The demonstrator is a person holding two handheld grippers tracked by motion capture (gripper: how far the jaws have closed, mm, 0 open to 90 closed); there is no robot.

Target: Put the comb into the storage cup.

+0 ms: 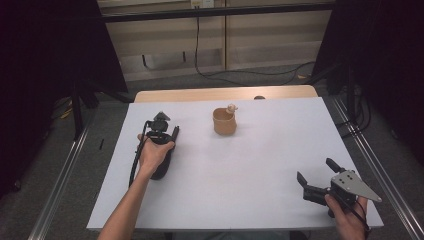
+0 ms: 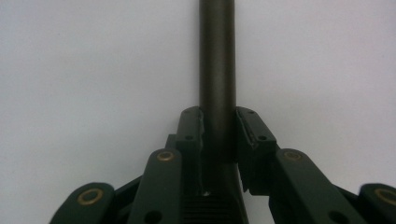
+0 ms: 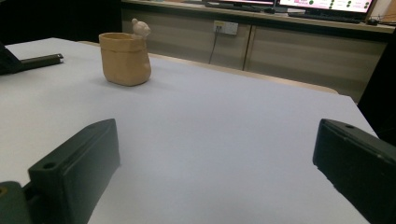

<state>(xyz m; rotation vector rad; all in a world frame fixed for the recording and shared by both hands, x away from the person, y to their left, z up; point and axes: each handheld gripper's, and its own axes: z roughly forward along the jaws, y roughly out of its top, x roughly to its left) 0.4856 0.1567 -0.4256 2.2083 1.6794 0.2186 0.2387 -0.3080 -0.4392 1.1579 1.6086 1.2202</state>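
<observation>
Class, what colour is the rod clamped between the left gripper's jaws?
Dark brownish-black rod, clearest in the left gripper view.

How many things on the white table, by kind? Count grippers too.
Grippers: 2, the left gripper shut on the dark rod, the right gripper open
Dark rods: 1
Tan cups: 1, with a small pale figure at its rim
Total: 4
</observation>
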